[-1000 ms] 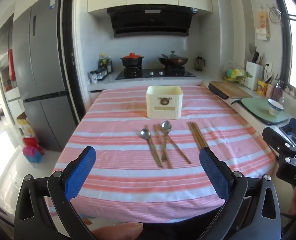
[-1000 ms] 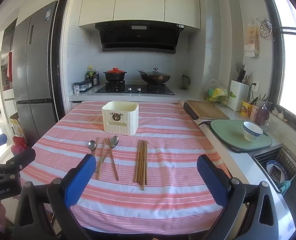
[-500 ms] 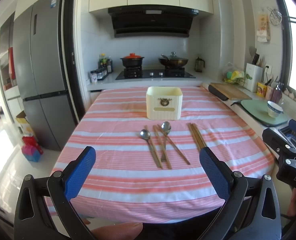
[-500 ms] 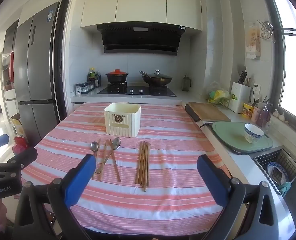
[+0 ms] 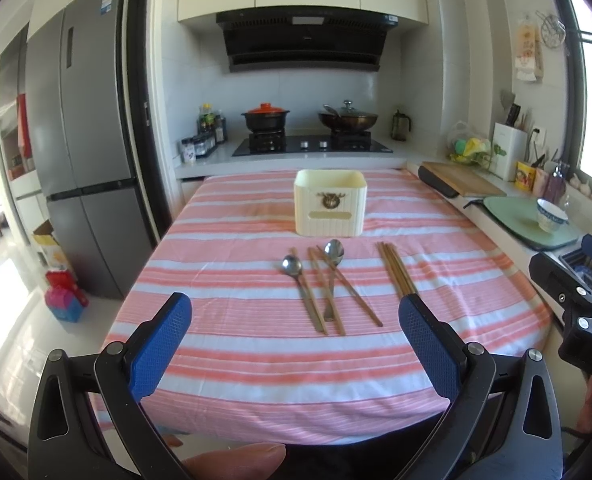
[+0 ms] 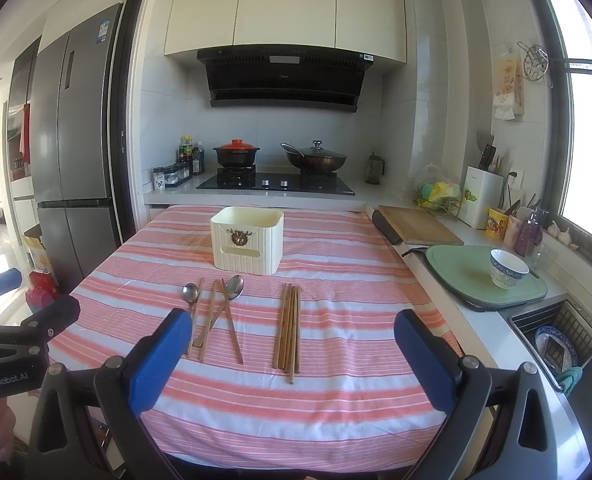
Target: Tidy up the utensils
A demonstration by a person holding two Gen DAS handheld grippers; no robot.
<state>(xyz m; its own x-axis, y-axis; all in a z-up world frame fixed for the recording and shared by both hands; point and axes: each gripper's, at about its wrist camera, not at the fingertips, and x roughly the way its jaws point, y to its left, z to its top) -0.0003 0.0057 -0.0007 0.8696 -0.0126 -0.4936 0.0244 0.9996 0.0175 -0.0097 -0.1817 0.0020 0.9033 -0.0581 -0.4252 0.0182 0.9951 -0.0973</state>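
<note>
Nothing sorted yet, by the look of it. Your left tool (image 5: 294, 334) and right tool (image 6: 292, 344) both hover at the near edge of the bench w/ the pink-and-white striped cloth (image 6: 336, 400); blue pads wide apart on each, nothing gripped.

Cream ribbed plastic utensil box w/ a brass emblem (image 6: 247, 245) stands upright mid-bench, toward the stove side. Can't see inside from either view; nothing sticks up above its rim.

All utensils lie flat on the cloth, just in front of the box:
- small steel spoon w/ wooden handle (image 6: 191, 293): bowl toward the box, handle toward you.
- larger steel spoon (image 6: 234, 288): bowl near the box, handle slanting toward you & crossing loose sticks.
- approx 3 loose wooden chopsticks (image 6: 232, 324): scattered among the spoons, one angled across the others.
- tidy bundle of wooden chopsticks (image 6: 288, 332): right of the spoons, apart from them, long axis box-to-you, near ends uneven.

Left to do, as I judge it: everything. Bundle sits closest to your right tool's line; spoon group sits centred ahead of your left tool. Crossed pieces prob need separating first.
</note>
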